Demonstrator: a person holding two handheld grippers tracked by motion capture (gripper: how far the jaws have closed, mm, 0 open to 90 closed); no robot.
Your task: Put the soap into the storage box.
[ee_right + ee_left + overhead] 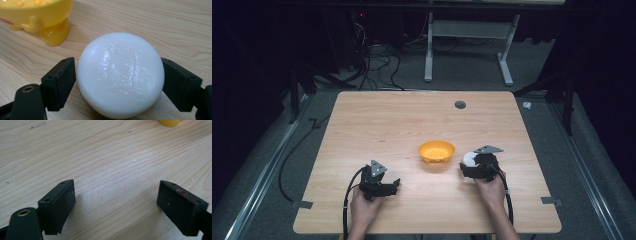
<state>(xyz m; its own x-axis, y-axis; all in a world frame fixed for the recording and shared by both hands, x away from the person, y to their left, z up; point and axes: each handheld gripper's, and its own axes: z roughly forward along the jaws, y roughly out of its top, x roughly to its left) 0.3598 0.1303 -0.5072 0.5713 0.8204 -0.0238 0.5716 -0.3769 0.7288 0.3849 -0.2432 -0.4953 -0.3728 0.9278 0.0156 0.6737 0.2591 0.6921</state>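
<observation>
Two hand-held grippers sit low over the near half of the pale wooden counter (377,120), one in each of the person's hands. Right hand-held gripper (119,82): its black jaws stand on either side of a smooth white round puck-shaped object (120,73), both touching or all but touching its sides (whether they press firmly cannot be told). The white object rests on the wood, flat face up, with no long axis to speak of.

Just beyond it, toward the counter's middle, stands a small yellow plastic footed bowl (436,150) with small yellow pieces inside. In the right gripper view it lies ahead and to the left of the jaws, close by.

Left hand-held gripper (116,200): jaws spread wide, nothing between them but bare wood. It is farther from the bowl than the right one, so any move toward the bowl looks like the right hand's job.
</observation>
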